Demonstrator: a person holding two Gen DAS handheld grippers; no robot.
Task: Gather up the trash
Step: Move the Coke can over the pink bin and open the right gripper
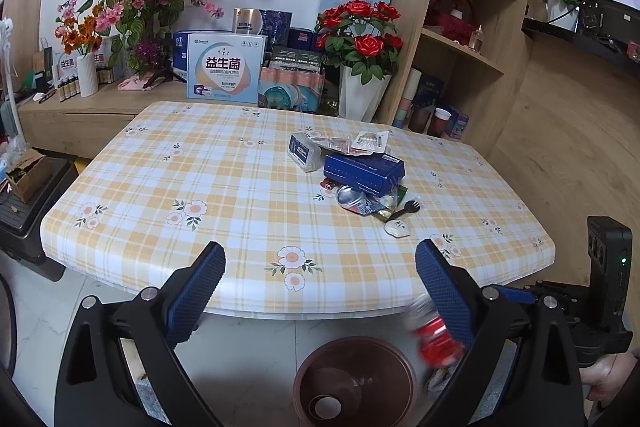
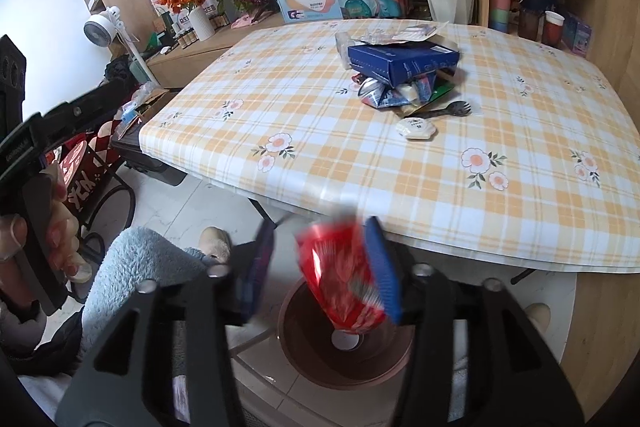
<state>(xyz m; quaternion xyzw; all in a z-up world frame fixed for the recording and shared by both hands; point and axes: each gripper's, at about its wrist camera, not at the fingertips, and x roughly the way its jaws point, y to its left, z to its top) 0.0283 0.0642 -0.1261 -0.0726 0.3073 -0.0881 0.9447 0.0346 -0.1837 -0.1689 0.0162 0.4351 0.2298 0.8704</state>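
A brown round bin (image 1: pixel 356 383) stands on the floor in front of the table, also in the right wrist view (image 2: pixel 348 343). A crushed red can (image 2: pixel 342 277) is blurred between the fingers of my right gripper (image 2: pixel 320 267), above the bin; the jaws stand apart and the can touches only the right finger. The can also shows in the left wrist view (image 1: pixel 438 343). My left gripper (image 1: pixel 320 291) is open and empty above the table's front edge. A trash pile lies on the table: a blue box (image 1: pixel 364 171), a crushed silver can (image 1: pixel 352 197), a black spork (image 1: pixel 408 207), a white packet (image 1: pixel 397 228).
The checked tablecloth table (image 1: pixel 200 187) fills the middle. Flower vases and boxes stand on the low cabinet behind it. A wooden shelf (image 1: pixel 472 27) rises at the right. A black case (image 1: pixel 24 211) sits on the floor at left. The person's slippered foot (image 2: pixel 216 245) is near the bin.
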